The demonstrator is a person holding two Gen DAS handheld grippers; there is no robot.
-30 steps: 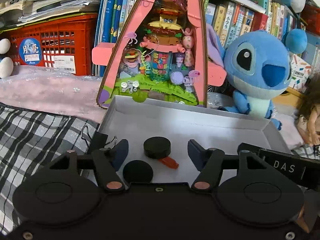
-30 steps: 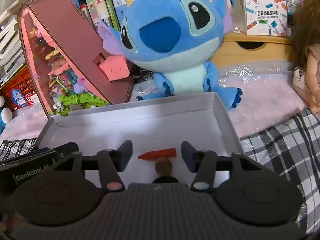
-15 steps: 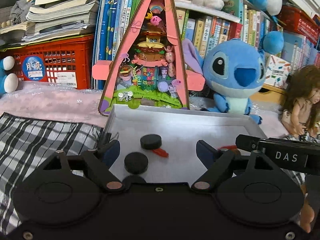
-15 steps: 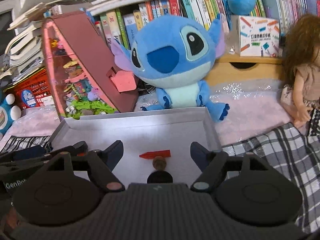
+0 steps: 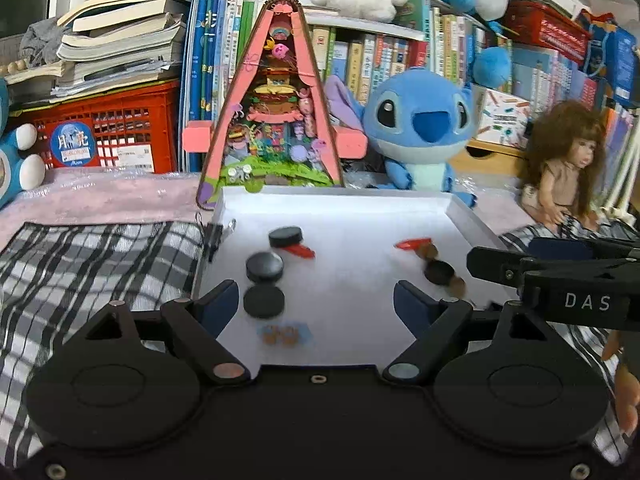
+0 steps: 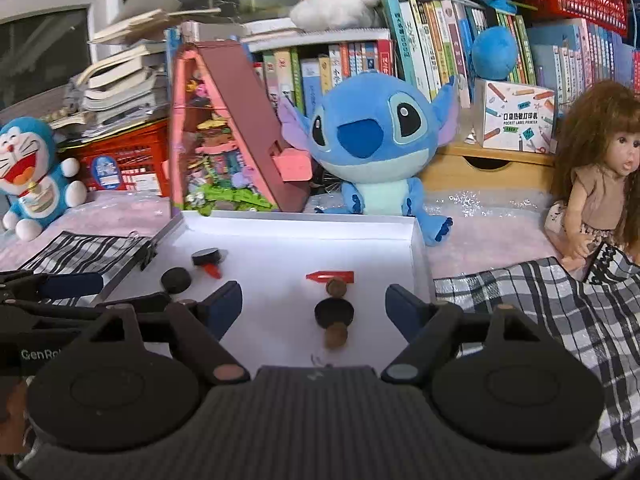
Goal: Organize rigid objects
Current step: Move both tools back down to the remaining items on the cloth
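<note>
Backing off white tray (image 5: 460, 210): left gripper (image 5: 316, 300), right gripper (image 6: 314, 302) jaws just opened, empty; keep clear of black discs (image 5: 265, 266) at 11 o'clock.

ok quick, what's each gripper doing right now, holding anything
left gripper: open, fingers just spread wider, nothing between them but the white tray below.
right gripper: open, fingers just spread wider, holding nothing.

Each wrist camera sits behind its fingers, angled downward, close to the shallow white cardboard tray (image 5: 460, 216) (image 6: 418, 248). Both views share this tray and the blue plush toy (image 5: 420, 120) (image 6: 372, 136) behind it.
</note>
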